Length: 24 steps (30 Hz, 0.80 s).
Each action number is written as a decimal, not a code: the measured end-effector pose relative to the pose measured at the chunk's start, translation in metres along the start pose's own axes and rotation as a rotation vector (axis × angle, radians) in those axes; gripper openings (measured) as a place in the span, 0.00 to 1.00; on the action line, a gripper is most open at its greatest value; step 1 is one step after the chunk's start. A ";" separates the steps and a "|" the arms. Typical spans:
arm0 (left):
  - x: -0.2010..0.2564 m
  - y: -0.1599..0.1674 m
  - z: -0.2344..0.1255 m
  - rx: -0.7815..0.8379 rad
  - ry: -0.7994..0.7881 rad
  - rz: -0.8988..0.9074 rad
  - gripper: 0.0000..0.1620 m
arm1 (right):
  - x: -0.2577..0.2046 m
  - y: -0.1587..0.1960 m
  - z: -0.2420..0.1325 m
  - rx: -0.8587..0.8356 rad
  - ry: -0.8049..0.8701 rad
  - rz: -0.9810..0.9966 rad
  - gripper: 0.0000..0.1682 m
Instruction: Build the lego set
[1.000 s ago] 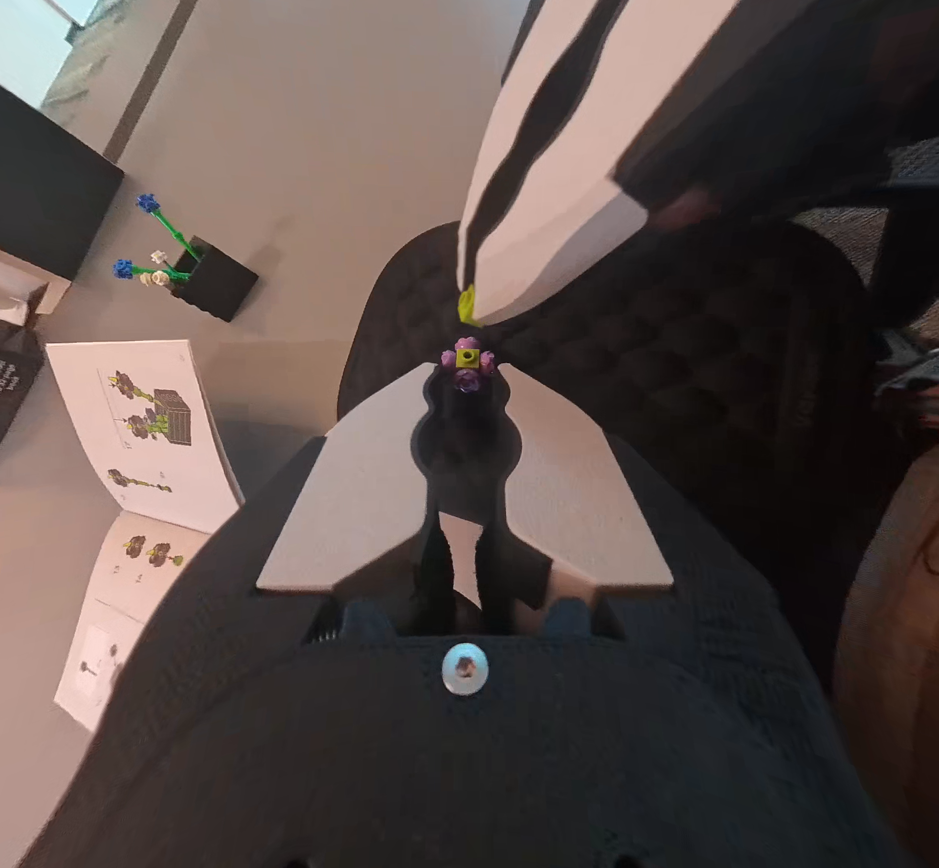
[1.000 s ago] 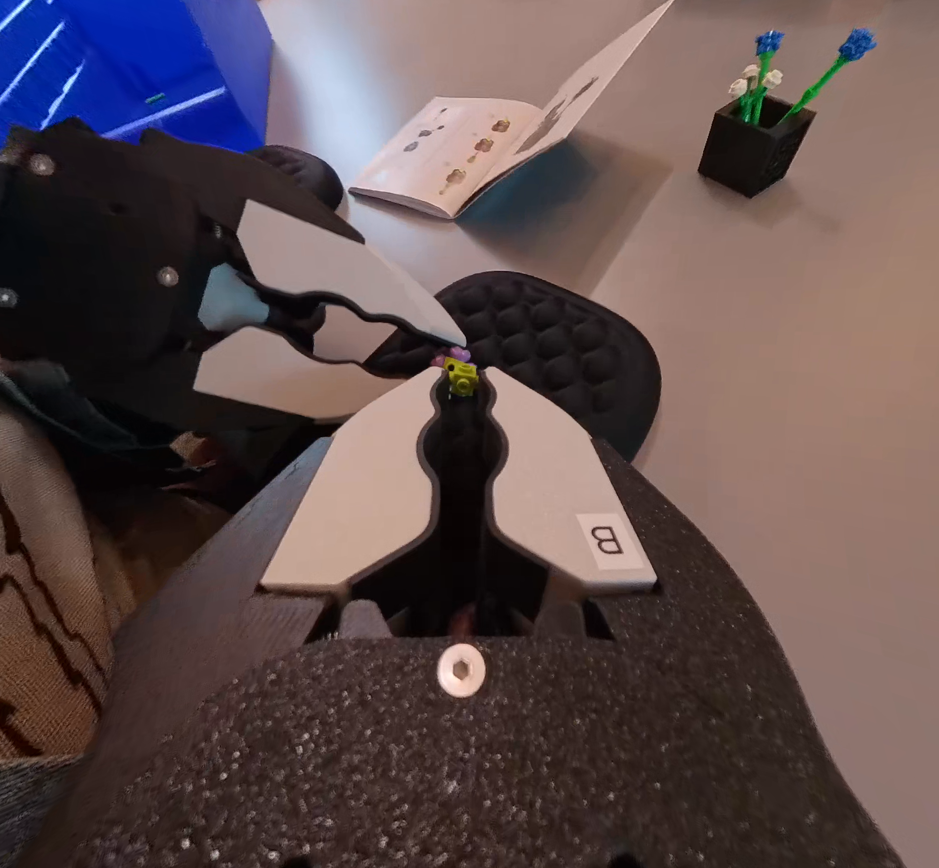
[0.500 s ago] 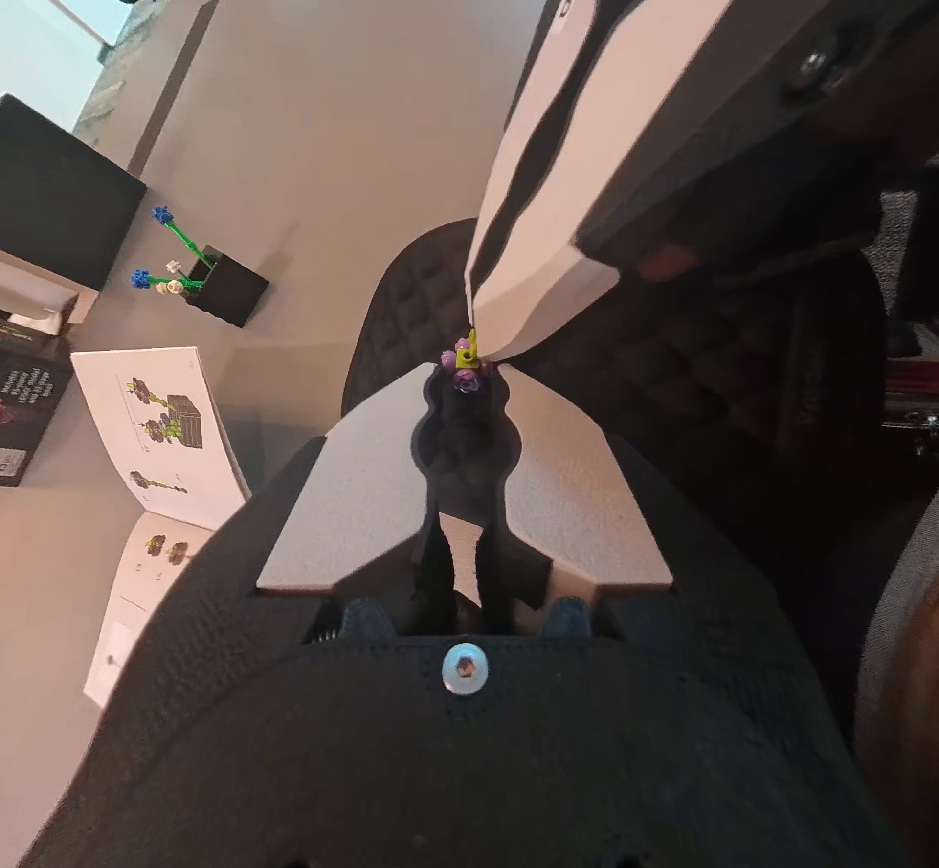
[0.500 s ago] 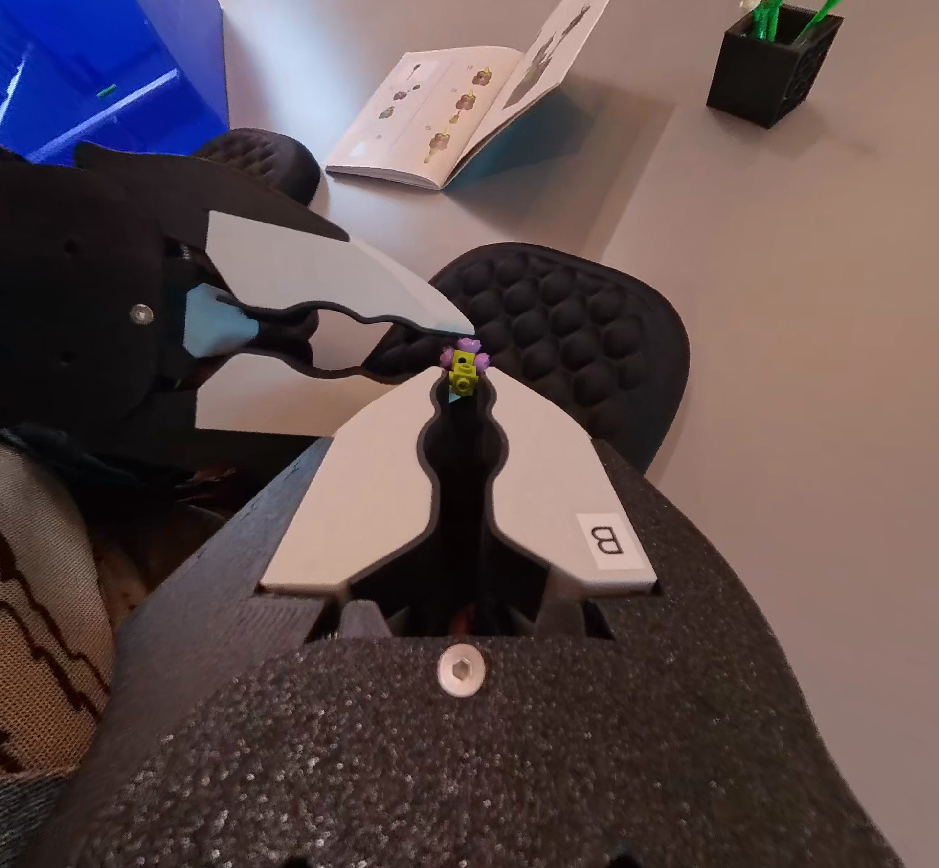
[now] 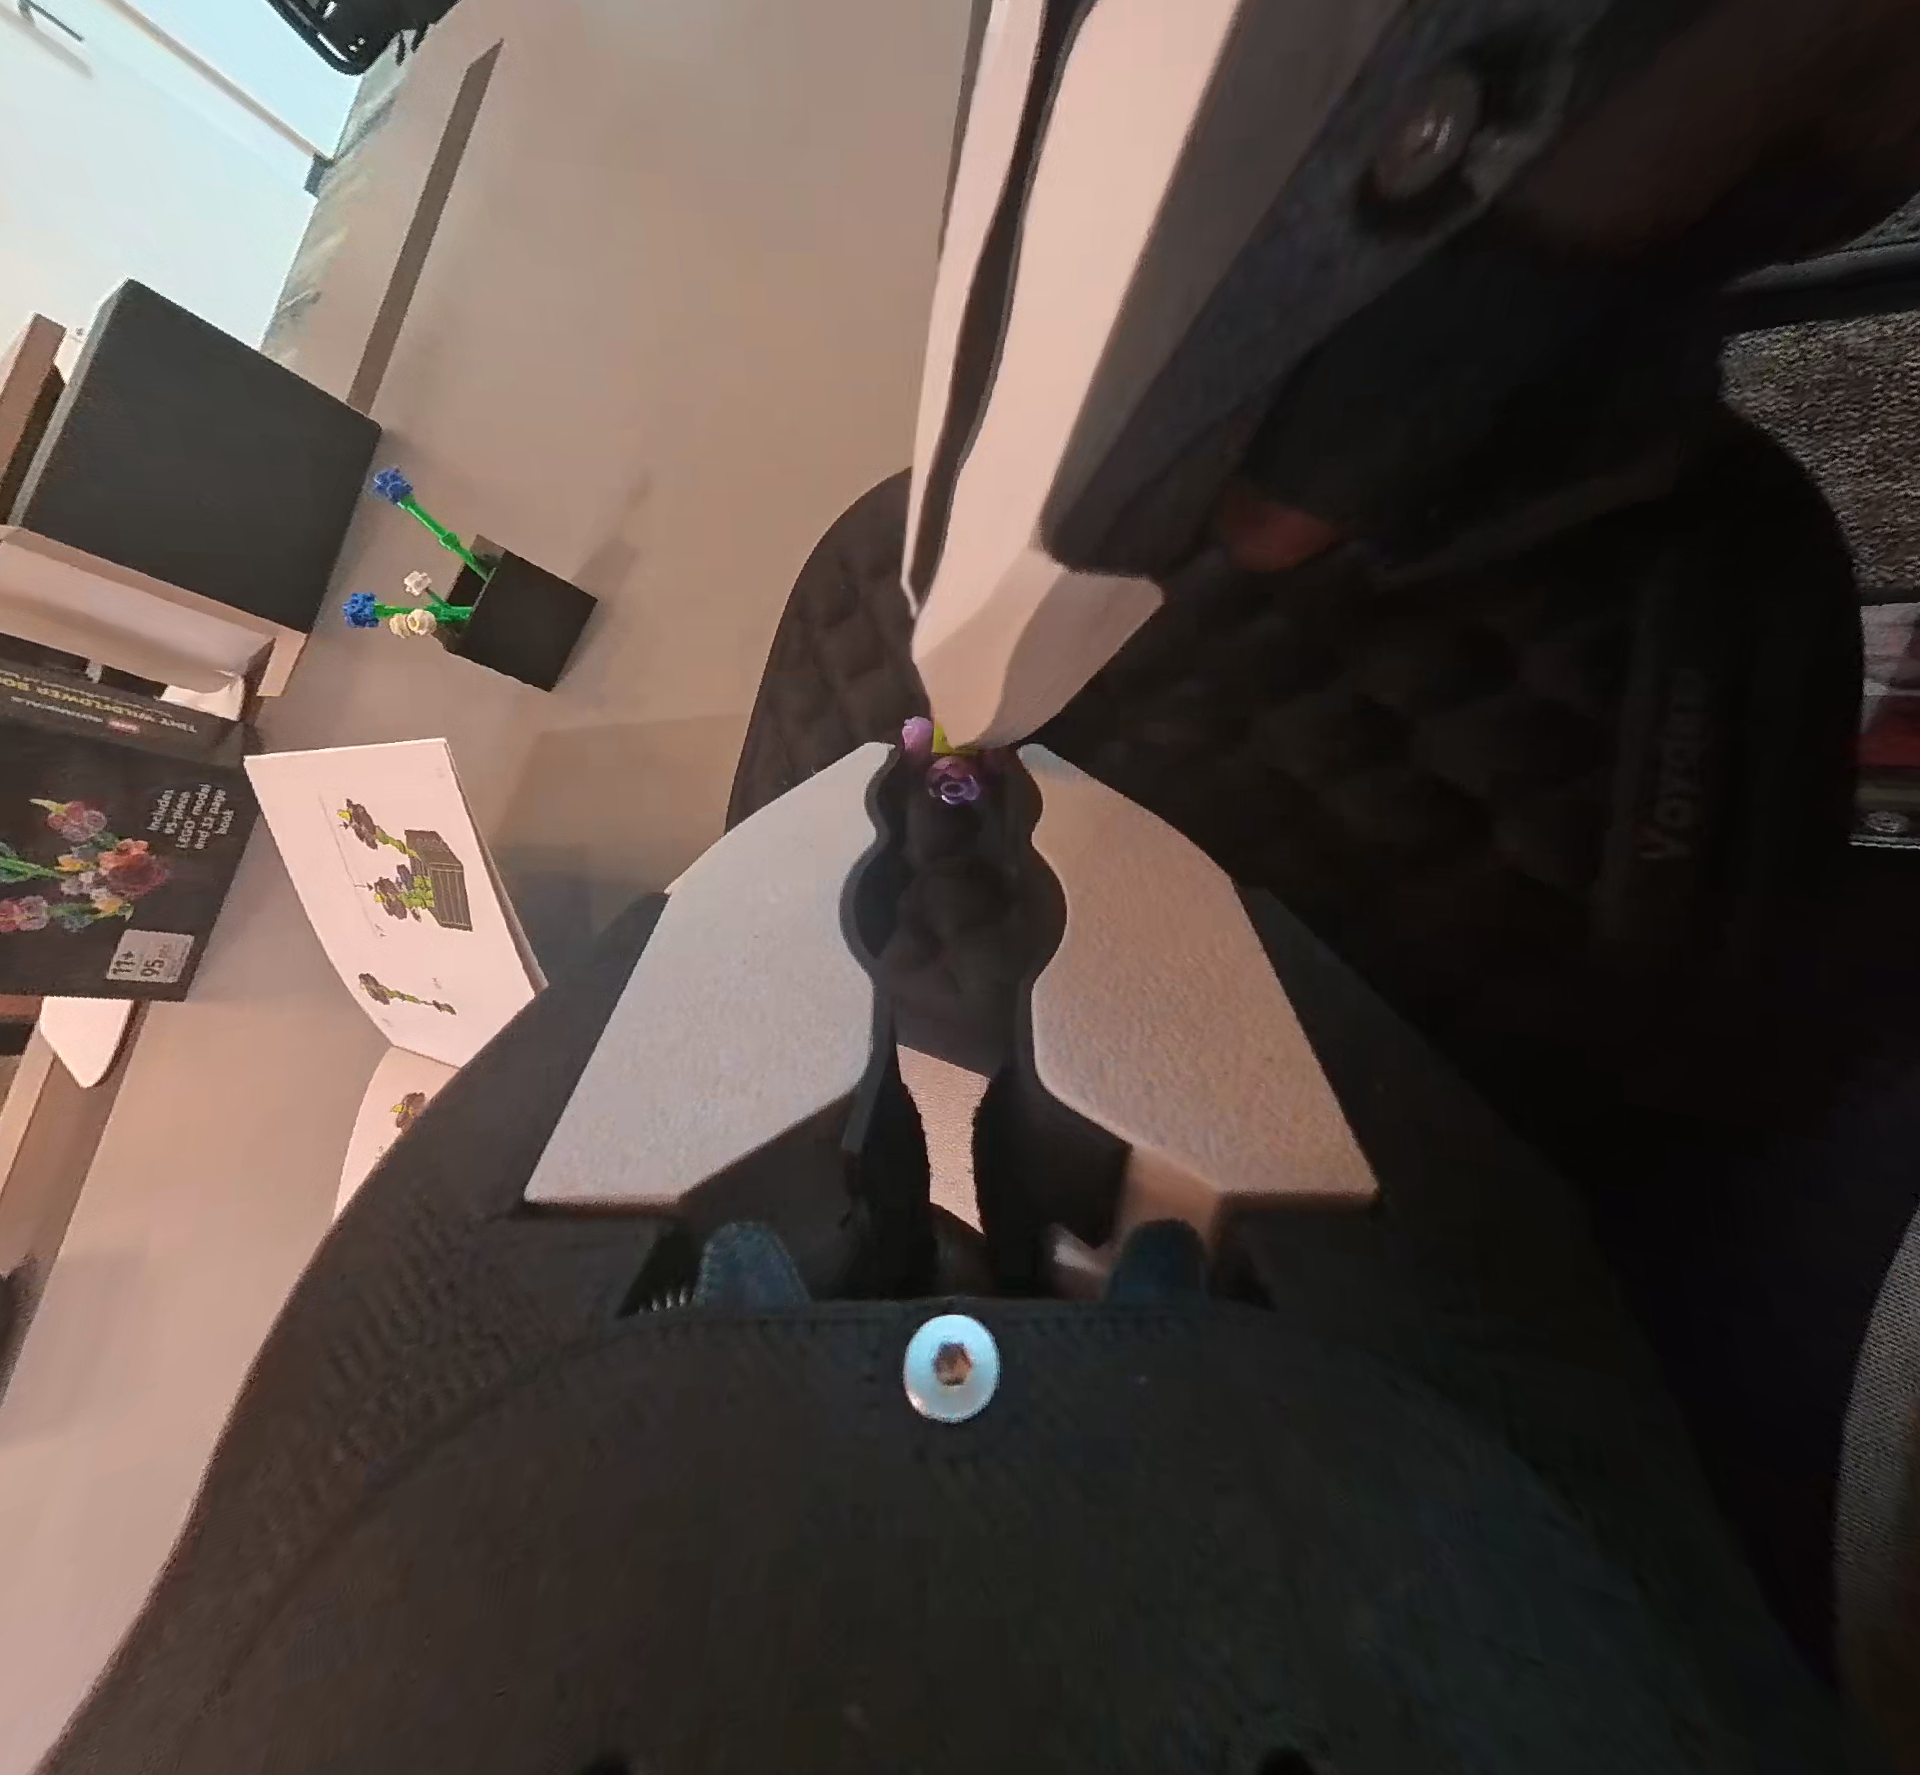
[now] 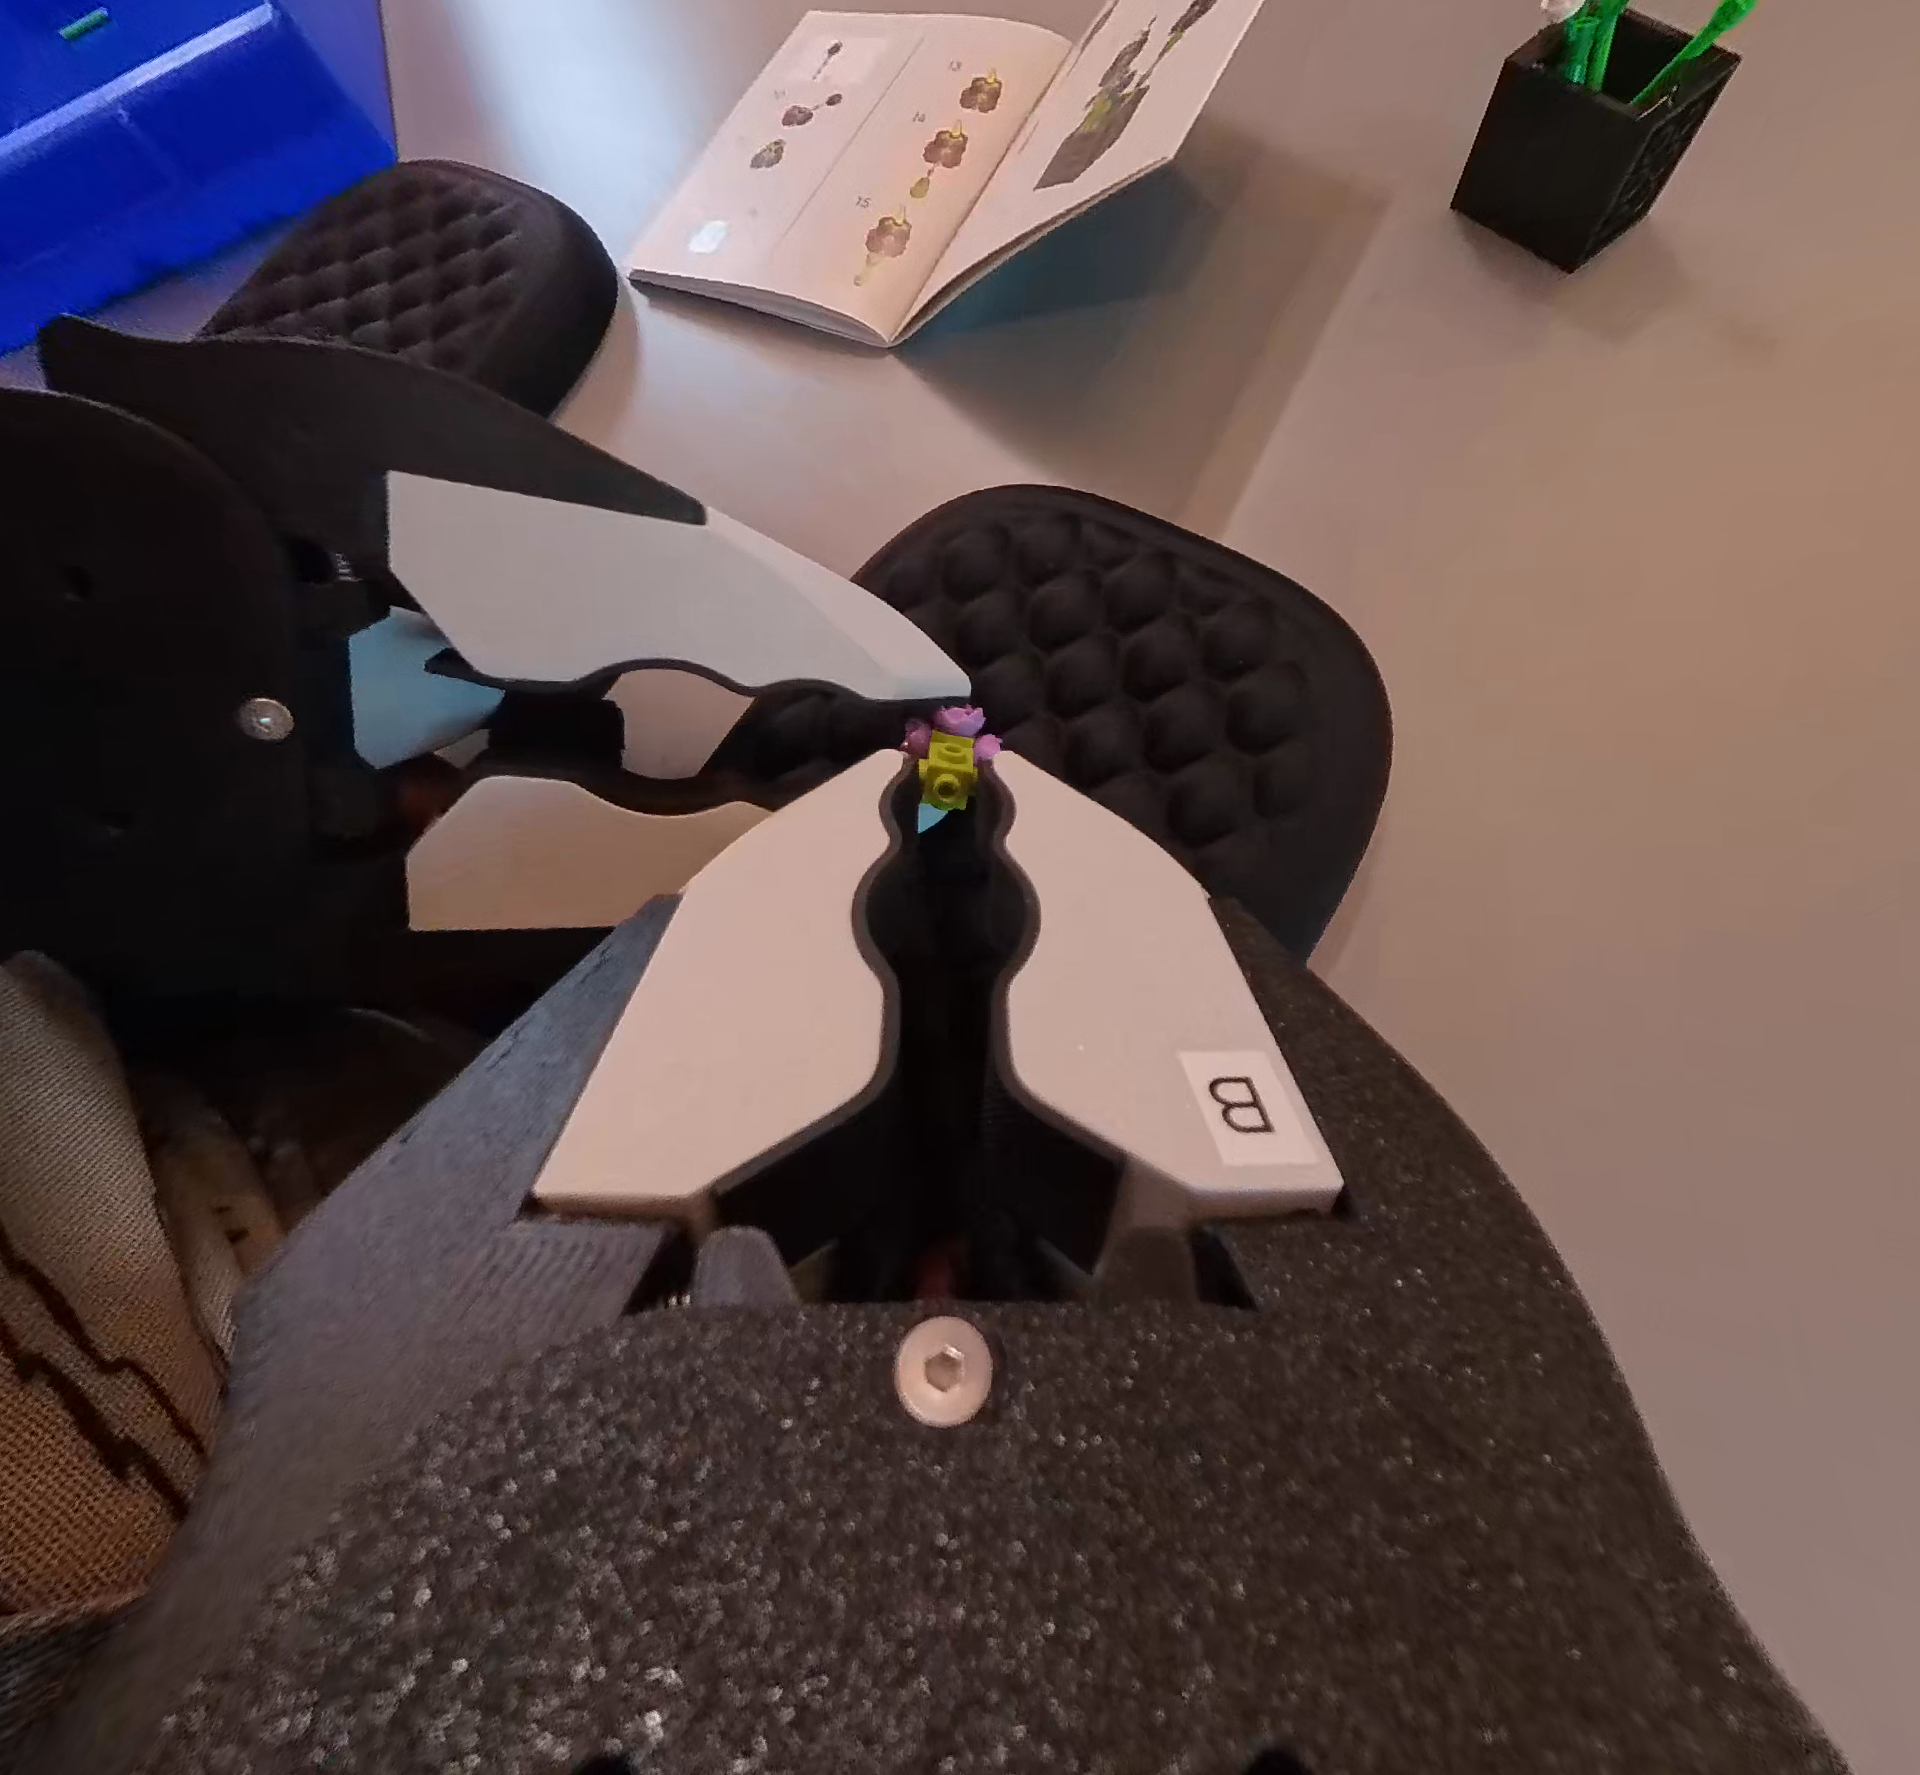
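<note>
In the left wrist view my left gripper (image 5: 951, 761) is shut on a small purple flower piece (image 5: 954, 780). My right gripper (image 5: 966, 728) comes down from above, and its tip meets the flower with a lime green piece (image 5: 943, 738). In the right wrist view my right gripper (image 6: 951, 769) is shut on the lime green piece (image 6: 948, 775), and purple petals (image 6: 954, 726) sit on its far end. My left gripper (image 6: 935, 691) reaches in from the left, and its tips touch the petals. Both are held above a black quilted pad (image 6: 1143, 665).
A black vase with blue and white lego flowers (image 6: 1595, 136) stands at the far right, also in the left wrist view (image 5: 520, 619). An open instruction booklet (image 6: 935, 156) lies behind the pad. A second black pad (image 6: 416, 271) and a blue bin (image 6: 156, 63) are at the left. The lego box (image 5: 104, 842) lies at the left edge. Less than 4 cm separates the two grippers' tips.
The right gripper has brought the lime piece down onto the purple flower in the left gripper. The two tips were apart one second ago and now touch.
</note>
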<state>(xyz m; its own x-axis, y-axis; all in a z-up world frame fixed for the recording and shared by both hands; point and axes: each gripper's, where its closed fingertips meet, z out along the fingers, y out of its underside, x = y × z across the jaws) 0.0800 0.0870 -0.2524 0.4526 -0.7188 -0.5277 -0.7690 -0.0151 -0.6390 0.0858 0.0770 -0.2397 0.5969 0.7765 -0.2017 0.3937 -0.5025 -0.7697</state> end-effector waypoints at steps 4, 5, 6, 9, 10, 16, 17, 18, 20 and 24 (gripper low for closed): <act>0.000 0.001 0.000 -0.009 -0.002 0.001 0.11 | 0.000 0.000 0.001 -0.017 0.009 -0.011 0.06; 0.000 0.000 0.000 -0.012 -0.003 0.004 0.11 | 0.000 0.001 0.001 -0.022 0.012 -0.013 0.06; 0.000 0.001 0.000 -0.016 -0.008 0.012 0.10 | 0.000 0.001 0.001 -0.030 0.015 -0.013 0.06; 0.001 0.000 0.001 -0.016 -0.010 0.017 0.10 | 0.000 0.001 0.001 -0.056 0.027 -0.032 0.06; 0.000 0.000 0.001 -0.015 -0.007 0.015 0.10 | 0.000 0.001 0.001 -0.063 0.028 -0.033 0.06; 0.002 0.001 0.003 -0.009 0.012 0.006 0.10 | 0.000 0.004 0.003 -0.122 0.014 -0.019 0.06; 0.003 0.002 0.003 -0.009 0.021 -0.006 0.10 | 0.001 0.004 0.004 -0.127 0.012 -0.010 0.06; 0.003 0.002 0.004 -0.009 0.028 -0.014 0.10 | 0.001 0.005 0.005 -0.132 0.008 -0.001 0.06; 0.004 0.002 0.004 0.001 0.035 -0.021 0.10 | 0.001 0.005 0.005 -0.149 0.006 -0.002 0.06; 0.005 0.002 0.005 0.005 0.034 -0.002 0.10 | 0.002 0.006 0.006 -0.187 0.023 -0.029 0.06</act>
<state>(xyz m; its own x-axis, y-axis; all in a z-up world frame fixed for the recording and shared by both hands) 0.0826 0.0869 -0.2586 0.4387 -0.7418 -0.5072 -0.7656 -0.0131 -0.6431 0.0850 0.0774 -0.2487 0.5984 0.7838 -0.1660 0.5325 -0.5439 -0.6485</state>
